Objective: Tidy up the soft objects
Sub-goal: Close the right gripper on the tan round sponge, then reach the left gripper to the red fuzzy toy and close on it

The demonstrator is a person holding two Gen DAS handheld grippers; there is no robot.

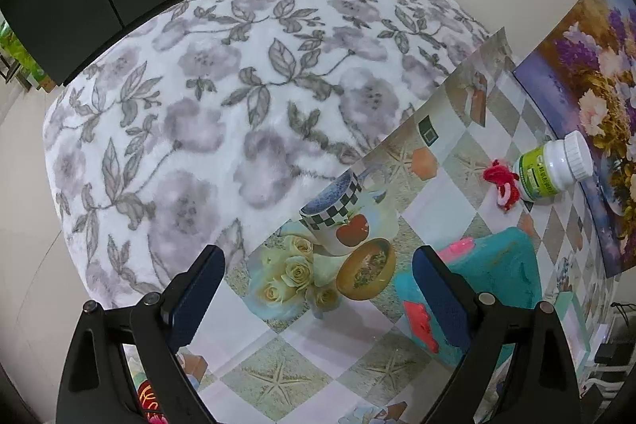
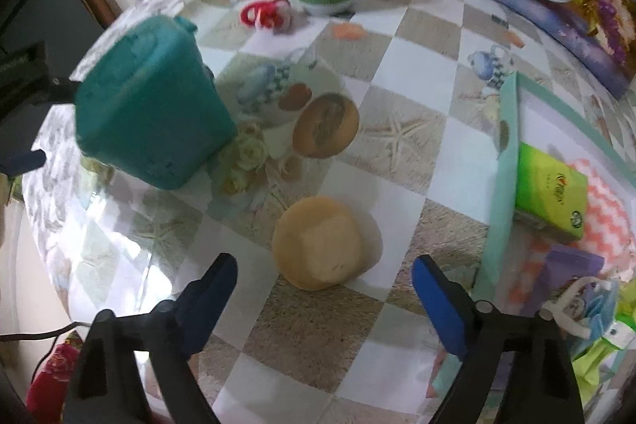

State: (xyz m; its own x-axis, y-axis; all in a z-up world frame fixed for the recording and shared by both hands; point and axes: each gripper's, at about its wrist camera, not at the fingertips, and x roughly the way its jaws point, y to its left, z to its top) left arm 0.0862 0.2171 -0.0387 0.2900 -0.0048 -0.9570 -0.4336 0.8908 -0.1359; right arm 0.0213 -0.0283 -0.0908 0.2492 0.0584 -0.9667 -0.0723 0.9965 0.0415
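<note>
Right gripper [image 2: 324, 279] points steeply down, jaws wide apart and empty. Tan round sponge [image 2: 318, 243] lies on the checkered tablecloth [image 2: 397, 74] just ahead of the fingertips, centred between them, not touched. Left gripper [image 1: 320, 267] also spread, nothing clamped; teal soft object [image 1: 489, 269] sits against its right finger [image 1: 441, 299], contact unclear. Mint tray [image 2: 505, 161] to the right holds a green box [image 2: 550, 191].
</note>
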